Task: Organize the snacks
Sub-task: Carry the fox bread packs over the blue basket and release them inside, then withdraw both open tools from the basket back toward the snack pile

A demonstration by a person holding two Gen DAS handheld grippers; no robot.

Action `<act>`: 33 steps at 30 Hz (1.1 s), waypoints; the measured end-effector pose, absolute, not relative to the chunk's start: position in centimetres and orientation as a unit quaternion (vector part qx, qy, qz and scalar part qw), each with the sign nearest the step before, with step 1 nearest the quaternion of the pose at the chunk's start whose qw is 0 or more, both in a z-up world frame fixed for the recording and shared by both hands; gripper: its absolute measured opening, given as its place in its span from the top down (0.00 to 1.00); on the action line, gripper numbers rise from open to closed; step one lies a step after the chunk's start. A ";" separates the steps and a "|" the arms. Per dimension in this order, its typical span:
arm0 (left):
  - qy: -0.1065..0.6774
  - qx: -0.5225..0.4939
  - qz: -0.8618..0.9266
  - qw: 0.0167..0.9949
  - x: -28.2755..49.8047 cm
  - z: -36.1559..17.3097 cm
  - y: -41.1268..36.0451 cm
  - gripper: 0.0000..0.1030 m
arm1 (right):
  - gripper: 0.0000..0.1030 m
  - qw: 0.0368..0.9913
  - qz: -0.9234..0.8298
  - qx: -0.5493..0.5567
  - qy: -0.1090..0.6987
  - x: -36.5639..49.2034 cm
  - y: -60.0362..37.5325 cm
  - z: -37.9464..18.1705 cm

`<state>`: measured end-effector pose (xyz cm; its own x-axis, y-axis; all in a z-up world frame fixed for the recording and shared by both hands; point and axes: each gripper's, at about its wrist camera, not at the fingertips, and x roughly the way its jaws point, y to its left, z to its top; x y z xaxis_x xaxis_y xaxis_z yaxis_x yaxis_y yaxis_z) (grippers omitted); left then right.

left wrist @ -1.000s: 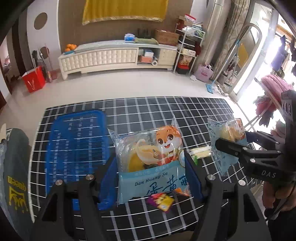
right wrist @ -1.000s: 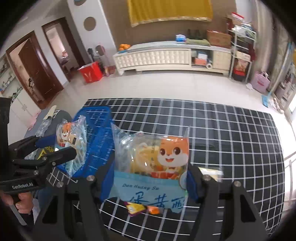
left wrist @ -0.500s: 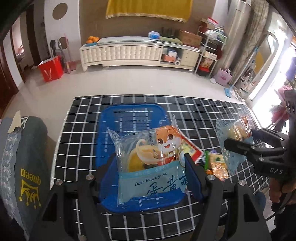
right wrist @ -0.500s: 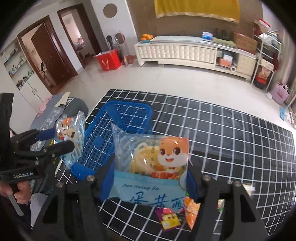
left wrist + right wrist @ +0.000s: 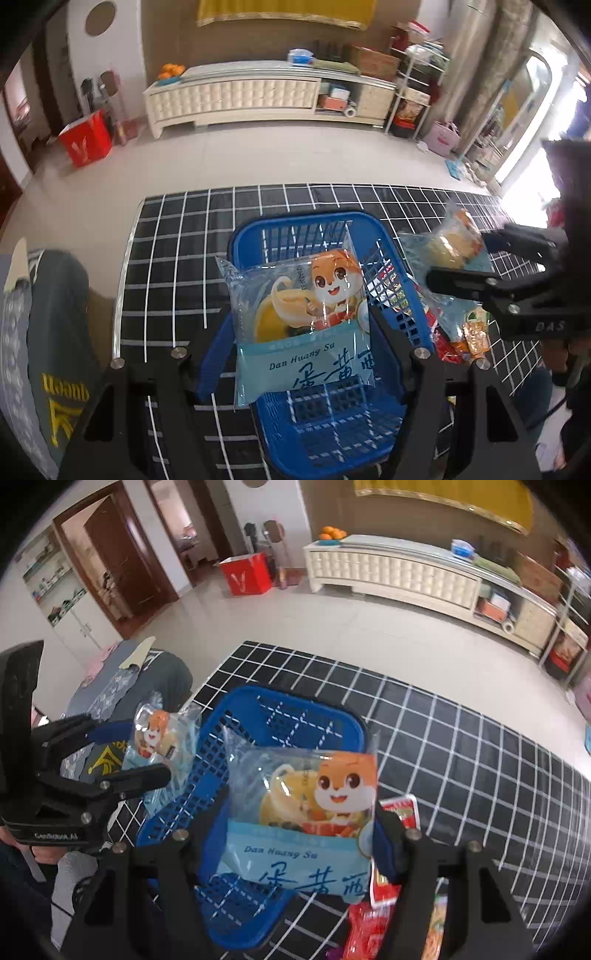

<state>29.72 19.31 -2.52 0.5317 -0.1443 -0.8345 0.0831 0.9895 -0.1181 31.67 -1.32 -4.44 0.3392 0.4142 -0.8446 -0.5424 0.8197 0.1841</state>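
Bright daylight, window glare right, fisheye-warped edges.

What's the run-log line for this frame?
left gripper: shut on pastry pack, over blue basket | right gripper: shut on second pastry pack, over basket edge | loose snacks beside basket

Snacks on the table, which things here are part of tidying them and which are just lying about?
Job: left gripper and right gripper, each with a blue pastry packet; blue basket; red snack packets.
Lying about: red bag; oranges; white cabinet.
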 end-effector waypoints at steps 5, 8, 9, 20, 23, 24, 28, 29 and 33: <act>0.479 -0.017 -0.101 0.872 31.0 -3.3 18.8 0.34 | 0.32 0.808 0.318 -0.105 0.485 32.6 0.1 -5.5; 0.482 -0.001 -0.109 0.869 31.8 -4.1 18.6 0.34 | 0.31 0.806 0.318 -0.130 0.482 33.2 0.8 -6.2; 0.484 0.001 -0.109 0.868 32.0 -4.3 18.7 0.34 | 0.31 0.805 0.318 -0.133 0.482 33.4 0.9 -6.3; 0.507 0.005 -0.099 0.856 33.9 -6.0 19.1 0.30 | 0.20 0.808 0.312 -0.155 0.475 34.5 2.1 -6.6; 0.508 0.005 -0.103 0.855 34.1 -6.2 19.0 0.30 | 0.15 0.809 0.311 -0.153 0.475 34.5 1.9 -6.4; 0.509 0.002 -0.104 0.855 34.1 -6.1 19.0 0.30 | 0.15 0.813 0.305 -0.151 0.473 34.4 1.7 -6.1; 0.492 0.005 -0.110 0.863 33.4 -4.5 18.7 0.30 | 0.14 0.823 0.296 -0.132 0.466 34.2 0.6 -4.8; 0.484 0.012 -0.107 0.868 33.1 -3.8 18.5 0.30 | 0.14 0.825 0.294 -0.125 0.465 34.1 0.2 -4.4; 0.474 0.023 -0.094 0.875 32.7 -2.3 18.3 0.24 | 0.14 0.834 0.284 -0.106 0.461 33.6 -1.5 -2.9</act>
